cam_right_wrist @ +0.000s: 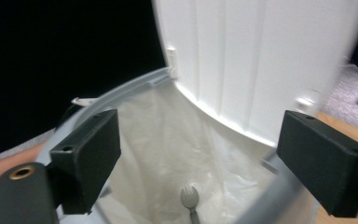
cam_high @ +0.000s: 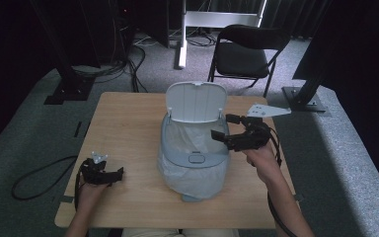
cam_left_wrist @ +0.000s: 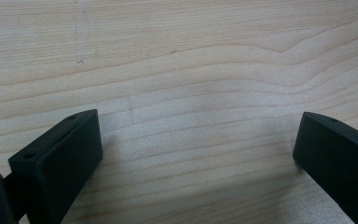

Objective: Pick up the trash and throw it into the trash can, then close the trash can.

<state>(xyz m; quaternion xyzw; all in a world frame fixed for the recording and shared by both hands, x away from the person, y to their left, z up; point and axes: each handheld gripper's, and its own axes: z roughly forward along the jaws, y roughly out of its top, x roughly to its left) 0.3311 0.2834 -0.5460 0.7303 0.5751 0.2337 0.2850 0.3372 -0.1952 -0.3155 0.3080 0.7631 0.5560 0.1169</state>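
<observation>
Sitting in the middle of the high view is a grey plastic bin (cam_high: 193, 163) with its white ribbed lid (cam_high: 196, 101) standing up. It rests on a light wooden table (cam_high: 128, 128). A thin see-through bag (cam_high: 190, 136) lines the bin. The table has lots of bare room on the left side, and less on the right, where the bin comes near the edge. A black folding chair (cam_high: 244, 52) stands on the grey floor past the far edge, at the top of the frame.

The left gripper (cam_high: 109, 174) sits low at the lower left, near the front edge, well apart from the bin. Its own view shows bare wood between jaws spread wide, holding nothing.

The right gripper (cam_high: 225, 129) is up by the bin's right rim. Its jaws are spread wide too, with nothing between them.

The right gripper view looks down into the bin. A small grey plastic fork (cam_right_wrist: 190, 198) lies at the bottom of the bag, low in the frame, between the two jaws but far below them.
</observation>
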